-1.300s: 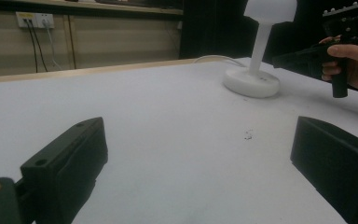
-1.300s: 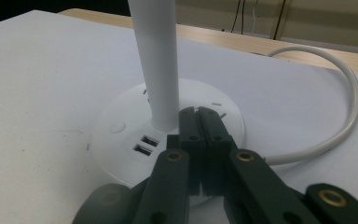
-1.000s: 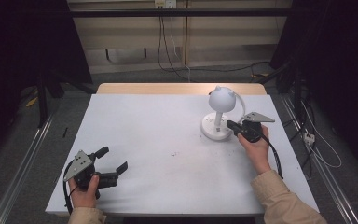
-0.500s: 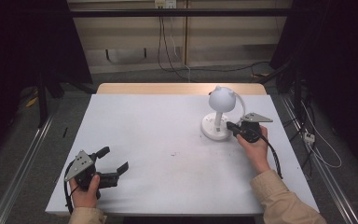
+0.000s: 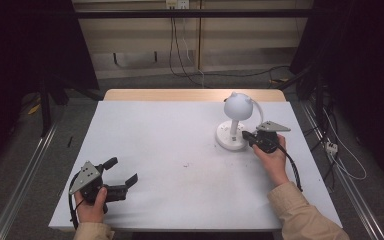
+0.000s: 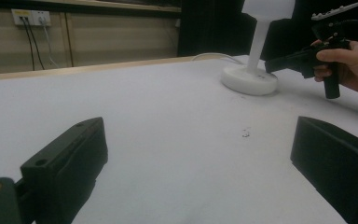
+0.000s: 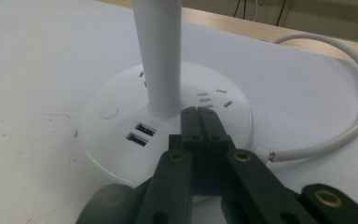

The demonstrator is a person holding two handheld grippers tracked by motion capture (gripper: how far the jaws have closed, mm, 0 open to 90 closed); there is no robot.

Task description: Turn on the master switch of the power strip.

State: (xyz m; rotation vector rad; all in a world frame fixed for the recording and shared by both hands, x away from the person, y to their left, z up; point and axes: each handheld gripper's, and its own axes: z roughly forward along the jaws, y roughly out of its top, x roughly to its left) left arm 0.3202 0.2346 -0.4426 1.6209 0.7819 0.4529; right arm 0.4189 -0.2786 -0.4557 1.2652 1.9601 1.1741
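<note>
Two grippers on the table (image 5: pixel 180 125), doing v. different jobs. The right gripper (image 5: pixel 246 135) sits on the round base (image 7: pixel 121 140) of the white lamp (image 5: pixel 236 122), which stands at the far right of the table w/ its globe head up top and its cord (image 7: pixel 354 102) curling off behind. In the right gripper view the jaws are pressed together, nothing between them, tips down on the top of the base just beside the stem (image 7: pixel 161 56). Looks to me like a press w/ closed tips, prob. hunting a switch; the small round button (image 7: pixel 108 112) sits off to the left of the tips, past the two USB ports (image 7: pixel 140 133).

To do it well, I'd say: keep tips closed, slide over to the button rather than poke near the stem, push straight down so the base doesn't skid or tip, go light, and don't snag the cord.

The left gripper (image 5: pixel 122 172) rests at the near left corner, well apart from the lamp, jaws spread wide, empty.

Vs. a sec ago: right gripper's tips have edged in a bit, from beside the base onto it. Lamp hasn't shifted. Left gripper same spot, same wide gap.
</note>
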